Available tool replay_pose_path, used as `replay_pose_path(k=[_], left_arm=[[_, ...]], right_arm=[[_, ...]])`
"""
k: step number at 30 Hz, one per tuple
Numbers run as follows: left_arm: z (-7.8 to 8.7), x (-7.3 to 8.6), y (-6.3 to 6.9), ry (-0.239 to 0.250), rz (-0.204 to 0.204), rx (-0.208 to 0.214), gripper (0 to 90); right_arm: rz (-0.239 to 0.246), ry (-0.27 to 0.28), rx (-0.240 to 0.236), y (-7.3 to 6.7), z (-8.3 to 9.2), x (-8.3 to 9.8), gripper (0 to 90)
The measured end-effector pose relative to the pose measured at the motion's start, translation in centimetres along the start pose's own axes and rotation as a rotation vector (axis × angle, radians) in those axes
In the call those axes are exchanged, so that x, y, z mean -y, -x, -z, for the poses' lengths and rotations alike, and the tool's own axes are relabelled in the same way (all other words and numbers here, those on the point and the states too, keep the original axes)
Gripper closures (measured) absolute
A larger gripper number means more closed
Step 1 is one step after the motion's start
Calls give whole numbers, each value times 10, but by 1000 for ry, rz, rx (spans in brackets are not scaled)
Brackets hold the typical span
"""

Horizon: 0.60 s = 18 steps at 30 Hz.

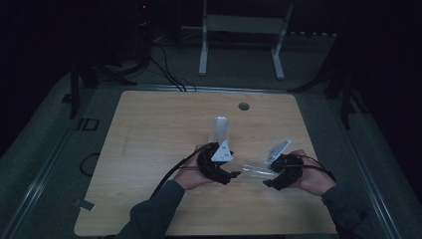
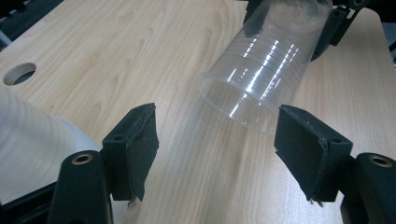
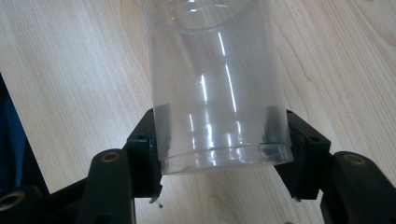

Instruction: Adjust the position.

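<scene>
The right tongs [image 3: 219,144] clench the base of a clear plastic cup [image 3: 215,93], held tipped over the counter [image 1: 149,149] near its front edge. The left tongs [image 2: 215,140] stand released, the cup's open rim just ahead of their pads. A second cup [image 1: 220,128] stands mid-counter.

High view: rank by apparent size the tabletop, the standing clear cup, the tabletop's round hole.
1. Tabletop, by far the largest.
2. Standing clear cup, partly hidden behind the left claw.
3. Round hole, smallest; it lies farther from the camera, but the gap looks too wide for that to flip the order.
</scene>
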State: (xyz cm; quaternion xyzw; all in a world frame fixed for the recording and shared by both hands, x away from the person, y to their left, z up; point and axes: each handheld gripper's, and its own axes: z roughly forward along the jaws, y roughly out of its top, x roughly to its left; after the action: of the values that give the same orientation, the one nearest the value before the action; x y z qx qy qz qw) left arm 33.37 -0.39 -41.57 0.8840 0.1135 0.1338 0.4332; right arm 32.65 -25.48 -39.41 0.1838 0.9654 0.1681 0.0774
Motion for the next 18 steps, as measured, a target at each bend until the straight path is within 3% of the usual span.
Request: replay_pose_path(k=[18], left_arm=[[7,1,-5,47,31,-5,283]], right_arm=[[-72,105,15,0,0,13,413]])
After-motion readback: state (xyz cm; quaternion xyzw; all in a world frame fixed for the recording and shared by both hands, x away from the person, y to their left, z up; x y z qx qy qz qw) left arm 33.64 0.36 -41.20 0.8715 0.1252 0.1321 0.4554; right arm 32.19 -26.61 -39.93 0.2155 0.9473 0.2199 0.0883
